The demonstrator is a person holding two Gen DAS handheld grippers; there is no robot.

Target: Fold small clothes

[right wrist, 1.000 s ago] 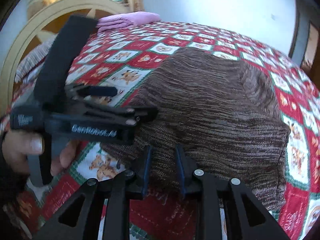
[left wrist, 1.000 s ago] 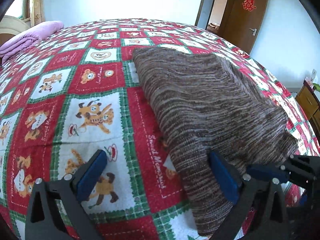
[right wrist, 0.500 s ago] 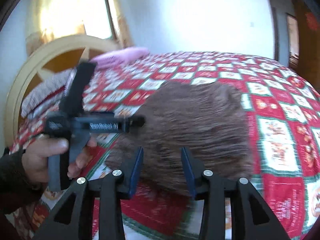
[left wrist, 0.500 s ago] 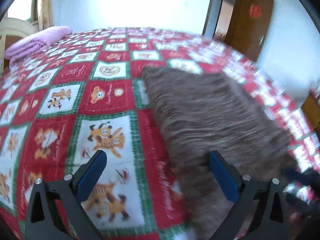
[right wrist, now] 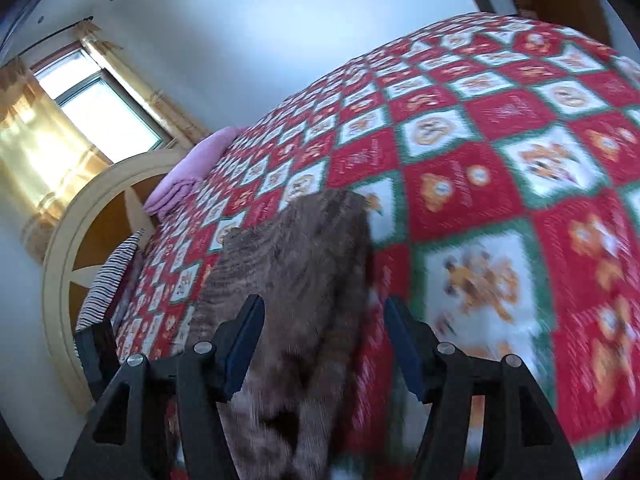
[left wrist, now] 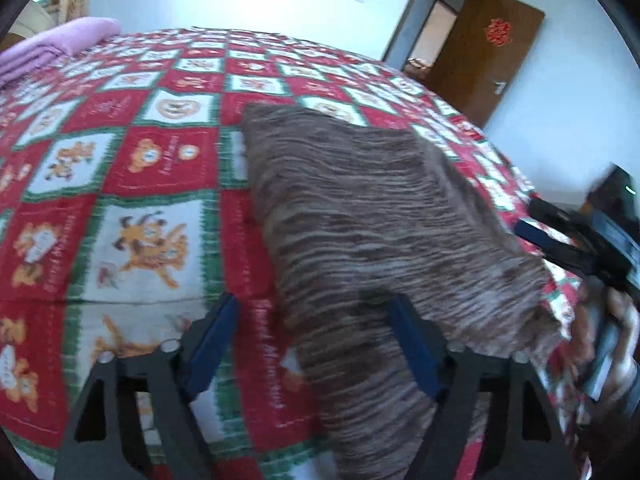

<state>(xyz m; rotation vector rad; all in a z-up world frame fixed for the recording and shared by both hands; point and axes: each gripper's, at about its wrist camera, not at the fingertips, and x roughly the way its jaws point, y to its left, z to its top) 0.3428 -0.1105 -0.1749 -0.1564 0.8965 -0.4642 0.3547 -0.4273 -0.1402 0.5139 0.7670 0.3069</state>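
A folded brown knit garment [left wrist: 360,208] lies on the red, green and white patchwork bedspread [left wrist: 140,160]. My left gripper [left wrist: 312,320] hovers at the garment's near left edge. Its jaws are closing, with that edge between them and neither pad pressing on it. In the right wrist view, which is rolled and blurred, my right gripper [right wrist: 324,312] stands over the garment's [right wrist: 300,248] right edge. Its jaws are opening, with knit cloth below and between them but not gripped. The left wrist view shows the right gripper [left wrist: 560,240] off the garment's right side.
A folded pink blanket [left wrist: 68,40] lies at the far end of the bed, near a round wooden headboard [right wrist: 80,220] and a striped cloth [right wrist: 108,280]. A brown door [left wrist: 492,60] stands open beyond the bed. The bedspread [right wrist: 500,120] extends far on both sides.
The right gripper has swung from the garment's near middle to its right side, rolling and opening its jaws. The left gripper's jaws have narrowed. The left gripper is out of the right wrist view.
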